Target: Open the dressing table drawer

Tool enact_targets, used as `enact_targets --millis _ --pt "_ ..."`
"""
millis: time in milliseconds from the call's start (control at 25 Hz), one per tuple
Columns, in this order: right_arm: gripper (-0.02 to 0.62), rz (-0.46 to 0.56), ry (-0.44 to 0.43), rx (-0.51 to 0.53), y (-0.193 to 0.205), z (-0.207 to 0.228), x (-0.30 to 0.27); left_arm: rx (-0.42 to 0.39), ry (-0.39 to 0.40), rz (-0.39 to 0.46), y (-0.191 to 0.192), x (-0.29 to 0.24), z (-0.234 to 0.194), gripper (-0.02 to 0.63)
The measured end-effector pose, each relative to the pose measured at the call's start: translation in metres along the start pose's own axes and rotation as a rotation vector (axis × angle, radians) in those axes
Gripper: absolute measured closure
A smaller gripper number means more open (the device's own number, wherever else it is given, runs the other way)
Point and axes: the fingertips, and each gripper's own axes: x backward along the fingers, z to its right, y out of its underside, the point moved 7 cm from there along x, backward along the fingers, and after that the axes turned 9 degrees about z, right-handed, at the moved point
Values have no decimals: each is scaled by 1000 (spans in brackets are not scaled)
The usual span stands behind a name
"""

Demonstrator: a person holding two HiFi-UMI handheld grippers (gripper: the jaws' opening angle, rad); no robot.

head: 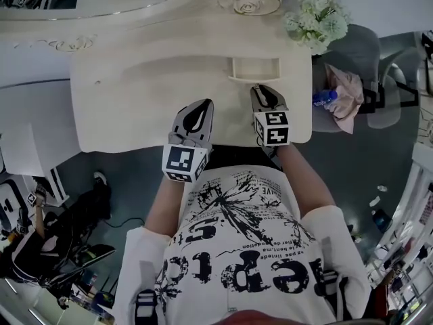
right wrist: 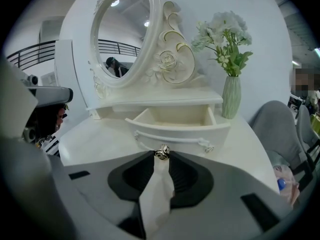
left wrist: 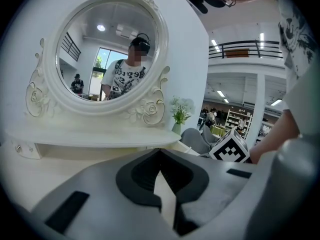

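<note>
The small drawer (right wrist: 175, 133) under the shelf of the cream dressing table (head: 135, 93) stands pulled out, its inside bare. In the head view the drawer (head: 255, 68) juts from the shelf front. My right gripper (right wrist: 161, 157) is shut on the drawer's round metal knob (right wrist: 161, 152), which sits right at its fingertips. Seen from above, the right gripper (head: 260, 89) touches the drawer front. My left gripper (head: 202, 104) hovers over the tabletop to the left of the drawer, apart from it. Its tips (left wrist: 159, 150) meet with nothing between them.
An oval mirror (left wrist: 110, 49) in a carved frame rises behind the shelf. A vase of white flowers (right wrist: 231, 96) stands at the table's right end. Beside the table on the right is a grey chair (head: 358, 53) with a blue bottle (head: 325, 98).
</note>
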Motion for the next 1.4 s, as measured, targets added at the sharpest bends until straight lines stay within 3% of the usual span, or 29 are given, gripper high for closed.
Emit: enact_targets --millis 520,880,1280,1400 --pt "476 0 13 -10 -13 -4 18 -22 -11 16 -14 6 5 592" --pt "561 229 -40 -47 -84 -6 65 -78 3 92 -48 2 10 592" --pt "577 457 -45 144 -148 -12 102 -130 12 218 -105 -5 8 592" --pt "577 490 -69 142 -159 -14 109 -163 8 254 -122 -4 8 592"
